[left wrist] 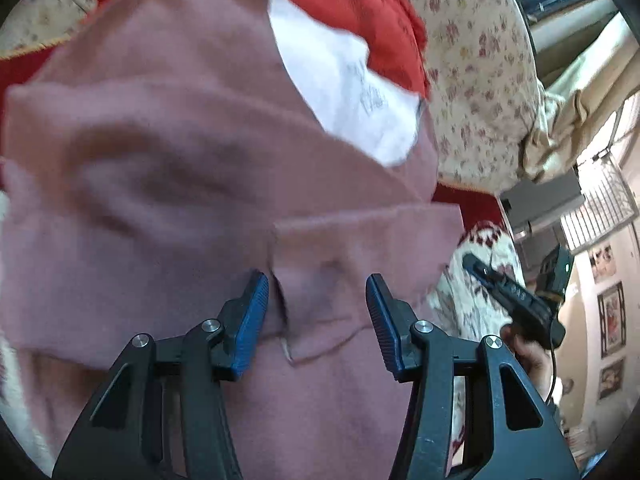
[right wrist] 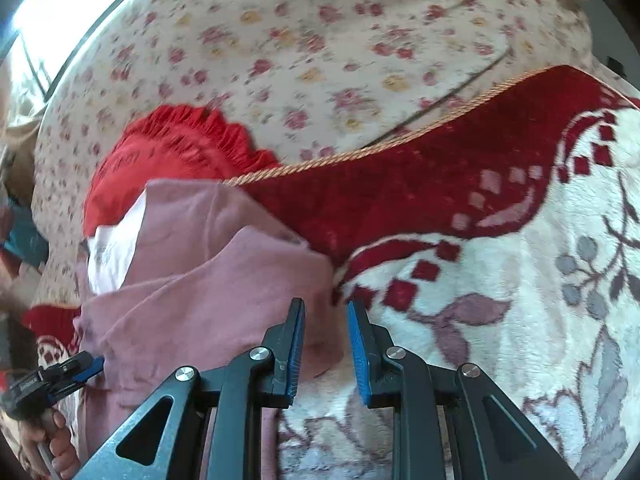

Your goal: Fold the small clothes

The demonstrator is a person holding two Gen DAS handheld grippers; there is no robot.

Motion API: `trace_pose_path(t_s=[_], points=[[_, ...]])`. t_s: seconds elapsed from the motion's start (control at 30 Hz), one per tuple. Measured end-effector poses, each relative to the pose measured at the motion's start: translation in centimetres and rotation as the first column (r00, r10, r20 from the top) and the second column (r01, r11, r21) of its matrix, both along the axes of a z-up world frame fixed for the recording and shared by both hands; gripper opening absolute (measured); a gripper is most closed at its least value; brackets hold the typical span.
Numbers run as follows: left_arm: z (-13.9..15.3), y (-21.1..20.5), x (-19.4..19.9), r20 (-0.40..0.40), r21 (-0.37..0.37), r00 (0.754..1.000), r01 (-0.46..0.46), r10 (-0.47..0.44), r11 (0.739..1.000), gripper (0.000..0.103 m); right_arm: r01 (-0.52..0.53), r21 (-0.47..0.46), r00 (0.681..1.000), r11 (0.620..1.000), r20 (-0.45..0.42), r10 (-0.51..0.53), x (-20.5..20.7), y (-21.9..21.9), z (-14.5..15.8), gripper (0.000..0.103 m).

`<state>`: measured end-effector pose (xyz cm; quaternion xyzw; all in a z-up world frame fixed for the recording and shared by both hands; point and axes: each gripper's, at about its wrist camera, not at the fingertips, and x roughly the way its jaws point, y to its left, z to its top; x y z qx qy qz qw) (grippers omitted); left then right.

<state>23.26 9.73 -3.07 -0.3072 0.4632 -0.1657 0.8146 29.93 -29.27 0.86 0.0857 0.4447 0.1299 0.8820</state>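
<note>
A dusty pink garment (left wrist: 168, 184) lies crumpled on the blanket and fills most of the left wrist view; it also shows in the right wrist view (right wrist: 200, 280). A white cloth (left wrist: 344, 92) and a red garment (left wrist: 360, 8) lie behind it. My left gripper (left wrist: 316, 308) is open, its blue pads either side of a folded pink flap. My right gripper (right wrist: 326, 340) is open at the pink garment's right edge, over the blanket. The right gripper also shows in the left wrist view (left wrist: 516, 300), and the left gripper in the right wrist view (right wrist: 76, 368).
A red and white patterned blanket (right wrist: 500, 280) covers the surface. A floral cushion (right wrist: 300, 52) stands behind it, with the red ruffled garment (right wrist: 176, 140) against it. A window, grille and pictures on a wall (left wrist: 608, 312) are off to the right.
</note>
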Motion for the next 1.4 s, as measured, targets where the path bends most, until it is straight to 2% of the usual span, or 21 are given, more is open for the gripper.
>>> trace_pose_path(t_s=[0.13,0.27,0.33,0.37,0.4,0.47,0.53,0.6,0.73,0.83,0.9,1.0,1.1,1.17,1.23,1.3,1.4], points=[[-0.1,-1.9,-0.1,0.043,0.071,0.999,0.031,-0.034,0.997,0.049,-0.031,-0.004,1.000,1.000,-0.005,0.031,-0.1,1.0,-0.4,0.020],[-0.4,-1.4,0.1,0.073,0.039,0.997,-0.001,-0.002,0.999,0.049,-0.036,-0.002,0.999,0.999,0.010,0.036,-0.4,1.1,-0.1,0.020],[-0.3,-1.5,0.2,0.095,0.042,0.996,-0.002,-0.002,0.999,0.046,-0.029,0.002,1.000,1.000,0.011,0.029,-0.4,0.9,0.0,0.020],[-0.3,-1.8,0.3,0.098,0.064,0.995,0.006,-0.012,0.998,0.025,-0.024,0.004,1.000,1.000,0.013,0.024,-0.4,0.8,0.1,0.020],[-0.3,-2.0,0.4,0.096,0.085,0.995,0.008,-0.016,0.996,0.010,-0.013,0.004,1.000,1.000,0.017,0.013,-0.4,0.6,0.2,0.020],[-0.4,-2.1,0.4,0.088,0.117,0.996,-0.007,-0.004,0.993,0.002,0.005,0.009,1.000,1.000,0.029,-0.005,-0.4,0.1,0.4,0.020],[0.3,-2.2,-0.1,0.111,0.153,0.994,-0.027,0.010,0.988,0.001,0.015,0.017,0.999,1.000,0.040,-0.015,-0.3,-0.4,0.5,0.020],[2.1,-2.4,-1.0,0.180,0.187,0.984,-0.038,0.004,0.982,0.001,0.031,0.019,0.999,0.999,0.043,-0.032,-0.1,-1.0,0.6,0.020],[8.2,-1.9,-3.6,0.405,0.211,0.914,-0.063,-0.028,0.975,0.001,0.066,0.029,0.996,0.997,0.050,-0.067,0.6,-2.1,0.6,0.020],[9.6,0.4,-4.0,0.437,0.203,0.899,-0.120,0.020,0.972,0.001,0.052,0.077,0.997,0.996,0.050,-0.056,1.1,-2.4,0.5,0.021],[9.0,2.9,-3.6,0.398,0.197,0.913,-0.180,0.089,0.964,0.001,-0.001,0.097,0.998,0.995,0.057,-0.004,1.3,-1.7,0.5,0.020],[7.5,6.6,-3.3,0.281,0.202,0.935,-0.278,0.216,0.939,0.001,-0.112,0.084,0.991,0.990,0.077,0.106,1.3,0.7,0.4,0.020],[6.5,8.7,-3.9,0.201,0.217,0.937,-0.327,0.285,0.920,0.001,-0.169,0.043,0.982,0.985,0.088,0.165,1.2,2.9,0.4,0.021],[5.7,10.1,-4.2,0.145,0.257,0.934,-0.353,0.325,0.900,0.001,-0.171,0.024,0.981,0.985,0.093,0.168,1.4,3.6,0.6,0.021],[4.7,10.9,-4.1,0.099,0.252,0.931,-0.366,0.352,0.896,0.001,-0.159,0.000,0.981,0.987,0.111,0.158,1.6,4.1,1.0,0.021],[3.3,11.5,-3.9,0.036,0.216,0.926,-0.375,0.376,0.902,0.001,-0.158,-0.004,0.978,0.987,0.139,0.157,1.7,4.6,1.5,0.021],[2.4,11.6,-3.8,0.004,0.195,0.924,-0.376,0.383,0.906,0.001,-0.188,0.061,0.974,0.980,0.142,0.178,2.1,5.3,2.0,0.023]])
